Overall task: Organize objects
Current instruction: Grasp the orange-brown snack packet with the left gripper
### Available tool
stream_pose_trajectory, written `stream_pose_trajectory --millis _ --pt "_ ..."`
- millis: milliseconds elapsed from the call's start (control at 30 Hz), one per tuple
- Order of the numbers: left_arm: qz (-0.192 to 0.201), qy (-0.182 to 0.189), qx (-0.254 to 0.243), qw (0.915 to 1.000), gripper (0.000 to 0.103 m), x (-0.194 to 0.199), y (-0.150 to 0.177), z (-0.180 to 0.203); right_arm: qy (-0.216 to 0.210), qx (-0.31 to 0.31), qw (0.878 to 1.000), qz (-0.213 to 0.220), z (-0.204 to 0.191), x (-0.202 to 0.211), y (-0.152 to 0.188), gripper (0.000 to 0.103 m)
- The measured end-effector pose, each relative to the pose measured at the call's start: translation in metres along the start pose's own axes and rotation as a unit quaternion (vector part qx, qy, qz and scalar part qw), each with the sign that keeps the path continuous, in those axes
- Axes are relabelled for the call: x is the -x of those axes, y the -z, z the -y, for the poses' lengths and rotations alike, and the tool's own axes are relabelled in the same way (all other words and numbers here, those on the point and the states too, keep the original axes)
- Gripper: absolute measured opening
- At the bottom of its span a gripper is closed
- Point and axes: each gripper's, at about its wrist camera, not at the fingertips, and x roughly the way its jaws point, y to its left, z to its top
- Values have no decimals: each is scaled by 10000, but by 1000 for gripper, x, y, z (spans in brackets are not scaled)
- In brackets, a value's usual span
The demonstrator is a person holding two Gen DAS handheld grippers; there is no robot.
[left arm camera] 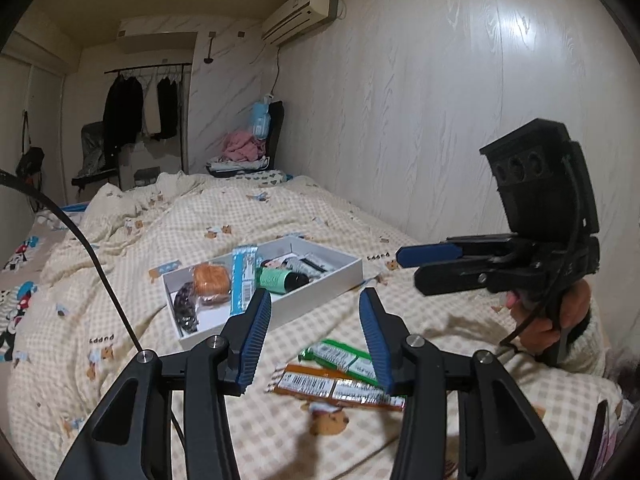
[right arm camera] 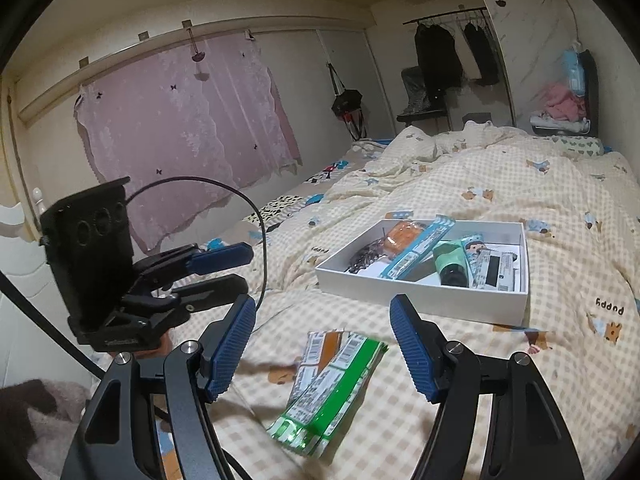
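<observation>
Pale wood-grain walls close round a bed [left arm camera: 168, 240] under a rumpled cream checked quilt, which carries everything. Toward the quilt's middle sits a shallow white box [left arm camera: 344, 276], already holding an orange packet, a long blue wrapper propped on its rim, a green tube and other small items.

Just short of the box's near edge, toward the foot edge of the quilt, lie two flat snack packets: a green packet [right arm camera: 340, 392] overlapping an orange-brown packet [left arm camera: 336, 390], both face down with barcodes showing. They are probably what remains to go into the box.

Both claws are released and hold nothing. The left gripper [left arm camera: 316, 340] hangs over the packets with its jaws apart, and the right gripper [right arm camera: 322, 348] does the same from the other side.

These packets look light, thin and glossy, so likely slippery and floppy. The soft quilt gives little to press against. A pinch across a short crimped end, or a long side edge, seems the safest hold.
</observation>
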Motion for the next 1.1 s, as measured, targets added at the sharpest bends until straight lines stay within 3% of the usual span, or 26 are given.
stream_pose_trajectory --millis 200,300,367,500,633,800,867,933,1033,1100 --pt "-331 50 174 9993 52 -7 20 -7 44 -69 9999 -91 -1 -2 9 71" --pt "-495 506 399 9967 52 -7 28 -14 83 -66 9999 -104 -1 -2 14 71" --pt "-890 874 619 9903 52 -13 33 -18 92 -71 9999 -124 -2 -4 16 71" --pt "-1501 1255 1029 9753 52 -28 41 -21 82 -117 9997 -185 0 -7 17 71" --pt "-1948 1318 1526 9599 41 -39 47 -27 97 -146 9996 -223 1 -8 17 71" --pt "-2302 1479 2470 9296 38 -60 46 -47 112 -152 9994 -274 0 -10 19 71" --pt "-2478 1262 2793 9191 38 -72 47 -56 129 -150 9994 -275 0 -10 19 71" --pt "-2701 1007 3263 9002 36 -82 55 -66 120 -157 9994 -271 0 -9 19 71" --pt "-2739 1161 3996 8671 35 -90 68 -81 123 -174 9994 -278 0 -9 20 71" --pt "-2696 1130 4357 8513 25 -90 73 -89 112 -183 9994 -283 1 -9 20 71"
